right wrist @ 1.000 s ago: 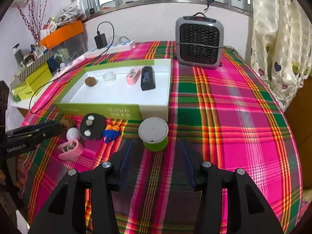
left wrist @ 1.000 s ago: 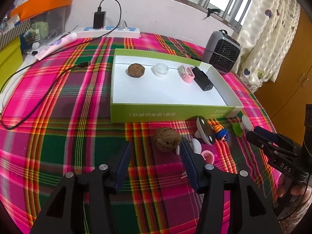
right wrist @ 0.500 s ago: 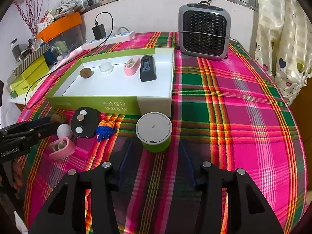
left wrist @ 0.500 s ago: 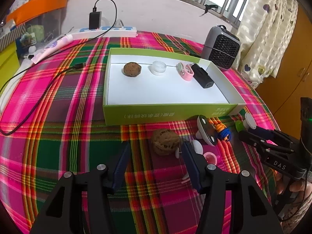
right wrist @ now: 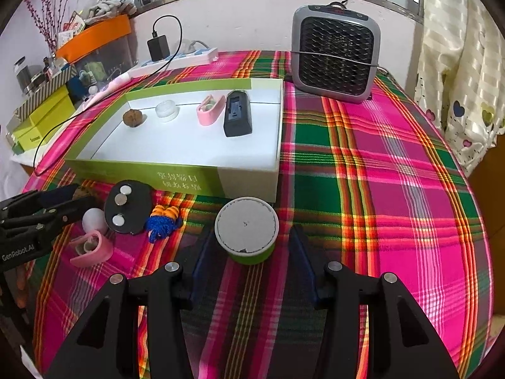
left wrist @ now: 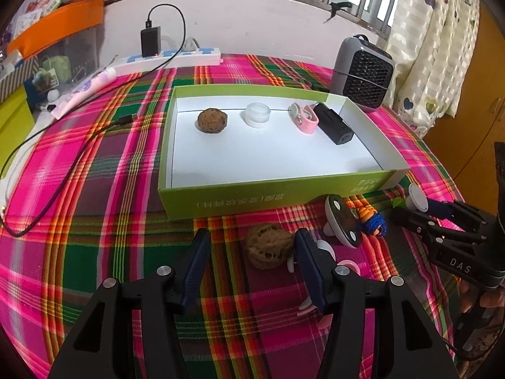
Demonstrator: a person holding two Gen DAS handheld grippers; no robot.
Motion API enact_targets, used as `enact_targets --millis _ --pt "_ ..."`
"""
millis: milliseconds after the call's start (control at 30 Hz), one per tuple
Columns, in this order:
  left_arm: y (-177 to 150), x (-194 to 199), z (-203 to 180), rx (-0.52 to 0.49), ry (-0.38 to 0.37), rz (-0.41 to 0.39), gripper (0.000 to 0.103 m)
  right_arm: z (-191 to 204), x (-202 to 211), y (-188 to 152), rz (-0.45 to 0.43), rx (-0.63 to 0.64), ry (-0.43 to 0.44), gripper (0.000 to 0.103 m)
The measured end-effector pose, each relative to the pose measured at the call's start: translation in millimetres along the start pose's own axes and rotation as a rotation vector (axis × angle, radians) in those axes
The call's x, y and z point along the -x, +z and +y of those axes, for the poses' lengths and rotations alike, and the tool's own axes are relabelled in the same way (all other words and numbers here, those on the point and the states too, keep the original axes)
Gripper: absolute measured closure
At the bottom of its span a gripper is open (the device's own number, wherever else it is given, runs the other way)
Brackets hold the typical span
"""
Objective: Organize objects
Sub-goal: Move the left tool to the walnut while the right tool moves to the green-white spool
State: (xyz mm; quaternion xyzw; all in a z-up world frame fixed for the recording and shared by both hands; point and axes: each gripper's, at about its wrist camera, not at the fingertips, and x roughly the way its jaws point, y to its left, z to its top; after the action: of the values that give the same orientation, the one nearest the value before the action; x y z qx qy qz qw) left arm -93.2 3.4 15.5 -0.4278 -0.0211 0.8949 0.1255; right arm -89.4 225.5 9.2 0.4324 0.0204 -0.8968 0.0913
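A brown walnut (left wrist: 266, 249) lies on the plaid cloth between the fingers of my left gripper (left wrist: 252, 251), nearer the right finger; the jaws stand open. My right gripper (right wrist: 251, 252) is open around a green tub with a white lid (right wrist: 246, 230), with a gap on each side. Behind both stands a green box with a white floor (left wrist: 268, 195). It holds another walnut (left wrist: 212, 120), a clear little jar (left wrist: 258, 114), a pink holder (left wrist: 304, 119) and a black block (left wrist: 333, 123). Between the grippers lie a black disc (right wrist: 129, 207), a blue and orange knitted toy (right wrist: 162, 222), a white ball (right wrist: 94, 218) and a pink holder (right wrist: 91, 248).
A grey fan heater (right wrist: 334, 60) stands at the back right of the table. A power strip with a black charger (left wrist: 170, 57) and its cable (left wrist: 63, 145) run along the back and left. Storage boxes (right wrist: 44, 120) crowd the far left; a curtain (right wrist: 457, 63) hangs on the right.
Both grippers have edged slightly forward. The walnut now lies a little deeper between the left fingers, which stand a bit wider. The tub sits closer between the right fingertips.
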Motion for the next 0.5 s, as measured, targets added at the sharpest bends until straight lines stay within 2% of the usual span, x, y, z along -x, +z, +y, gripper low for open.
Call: enact_targets --millis 200,300,500 --pt "-0.3 0.1 -0.7 -0.005 0.009 -0.003 0.05 1.4 -0.1 1.0 0.0 0.0 -0.006 0.054" --pt "-0.3 0.3 -0.7 -0.007 0.018 -0.006 0.059 1.1 -0.1 1.0 0.0 0.0 -0.008 0.054" --pt "-0.1 0.7 0.5 -0.006 0.028 -0.005 0.07 0.2 0.4 1.1 -0.001 -0.008 -0.006 0.054"
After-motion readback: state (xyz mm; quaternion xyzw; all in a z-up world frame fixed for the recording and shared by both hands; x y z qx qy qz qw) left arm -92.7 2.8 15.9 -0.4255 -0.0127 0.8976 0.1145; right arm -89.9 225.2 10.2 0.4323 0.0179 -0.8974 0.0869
